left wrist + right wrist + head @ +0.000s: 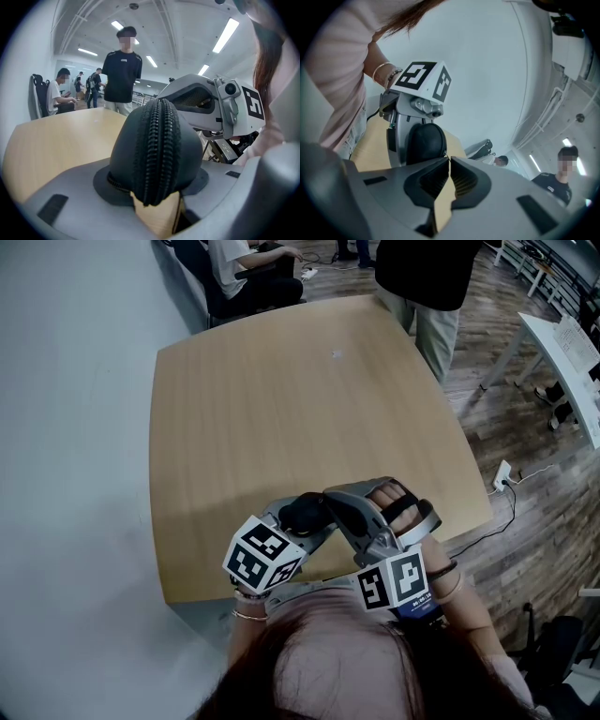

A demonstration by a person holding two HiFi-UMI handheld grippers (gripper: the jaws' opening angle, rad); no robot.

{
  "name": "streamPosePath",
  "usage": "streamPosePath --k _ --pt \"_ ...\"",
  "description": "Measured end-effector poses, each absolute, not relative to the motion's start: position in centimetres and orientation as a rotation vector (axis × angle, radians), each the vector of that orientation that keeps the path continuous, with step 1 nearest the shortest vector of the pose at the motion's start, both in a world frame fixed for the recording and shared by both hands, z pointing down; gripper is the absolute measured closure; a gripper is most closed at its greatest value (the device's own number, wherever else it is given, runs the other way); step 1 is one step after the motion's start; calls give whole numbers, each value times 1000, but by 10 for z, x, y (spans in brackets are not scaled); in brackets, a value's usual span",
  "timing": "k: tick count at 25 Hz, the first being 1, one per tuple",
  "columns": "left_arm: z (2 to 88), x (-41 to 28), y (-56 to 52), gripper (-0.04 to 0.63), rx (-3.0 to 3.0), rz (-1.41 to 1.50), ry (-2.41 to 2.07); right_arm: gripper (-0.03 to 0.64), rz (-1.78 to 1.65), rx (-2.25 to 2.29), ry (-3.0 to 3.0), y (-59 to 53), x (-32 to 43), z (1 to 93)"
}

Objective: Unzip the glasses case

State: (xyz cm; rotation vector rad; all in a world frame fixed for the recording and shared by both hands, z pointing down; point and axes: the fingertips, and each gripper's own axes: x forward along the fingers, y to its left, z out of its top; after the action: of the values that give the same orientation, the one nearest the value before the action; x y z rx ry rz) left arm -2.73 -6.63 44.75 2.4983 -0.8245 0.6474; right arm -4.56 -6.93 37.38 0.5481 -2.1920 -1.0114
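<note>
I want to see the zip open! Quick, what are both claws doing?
Left claw: closed on the glasses case.
Right claw: closed, tips by the case; whether they pinch anything cannot be told.

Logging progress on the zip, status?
Left gripper clamped on glasses case above table. Right gripper shut at case's edge. Zipper looks closed. Nothing blocking.

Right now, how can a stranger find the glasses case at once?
Look at the near edge of the wooden table. There the left gripper clamps a small black rounded glasses case, with the right gripper, jaws closed, close against it. Unlike the grey grippers, it is dark, with a thick zip running over its top.
</note>
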Motion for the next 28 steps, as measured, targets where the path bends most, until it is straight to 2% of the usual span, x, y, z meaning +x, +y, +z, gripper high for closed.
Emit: streamPosePath --k 28 --pt "474 -24 -56 382 2406 851 -758 600 -1032 460 -2200 -58 -54 379"
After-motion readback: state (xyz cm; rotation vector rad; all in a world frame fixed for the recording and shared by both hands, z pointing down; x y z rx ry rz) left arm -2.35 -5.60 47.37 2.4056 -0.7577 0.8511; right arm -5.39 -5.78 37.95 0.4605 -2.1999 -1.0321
